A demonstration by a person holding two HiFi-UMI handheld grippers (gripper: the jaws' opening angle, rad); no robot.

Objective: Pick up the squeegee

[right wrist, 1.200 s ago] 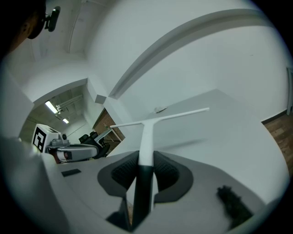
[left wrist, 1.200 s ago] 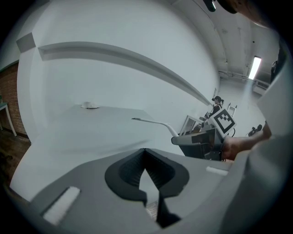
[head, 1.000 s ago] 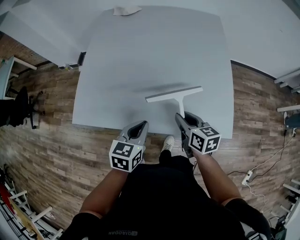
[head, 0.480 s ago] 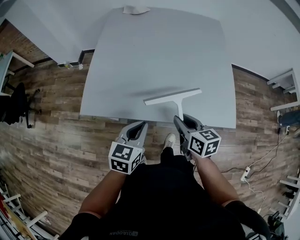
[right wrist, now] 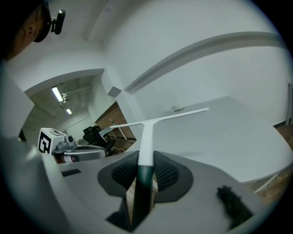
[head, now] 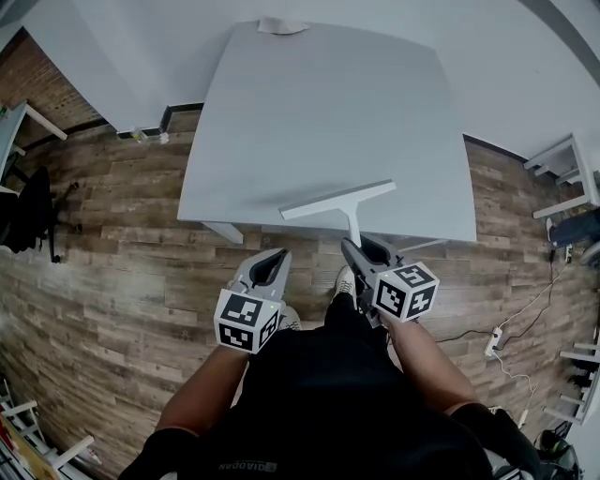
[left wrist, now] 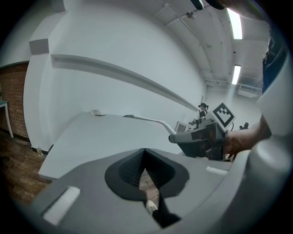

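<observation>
The squeegee point(head: 337, 200) is white and T-shaped, its blade hanging over the near part of the grey table point(head: 319, 103). My right gripper point(head: 364, 249) is shut on its handle, just past the table's near edge. In the right gripper view the handle point(right wrist: 147, 137) runs straight out between the pads to the blade. My left gripper point(head: 266, 266) is over the wooden floor to the left, shut with nothing in it. Its tips point(left wrist: 144, 153) meet in the left gripper view, where the squeegee's blade point(left wrist: 146, 119) and my right gripper point(left wrist: 201, 139) also show.
A crumpled cloth point(head: 281, 25) lies at the table's far edge. Wooden floor surrounds the table. A dark chair point(head: 28, 211) stands at the left, white shelving point(head: 562, 159) at the right, and a power strip point(head: 494, 344) lies on the floor. The person's shoe point(head: 344, 279) shows between the grippers.
Both grippers have drawn back from the table to over the floor. The squeegee has come along in the right gripper, toward the table's near edge.
</observation>
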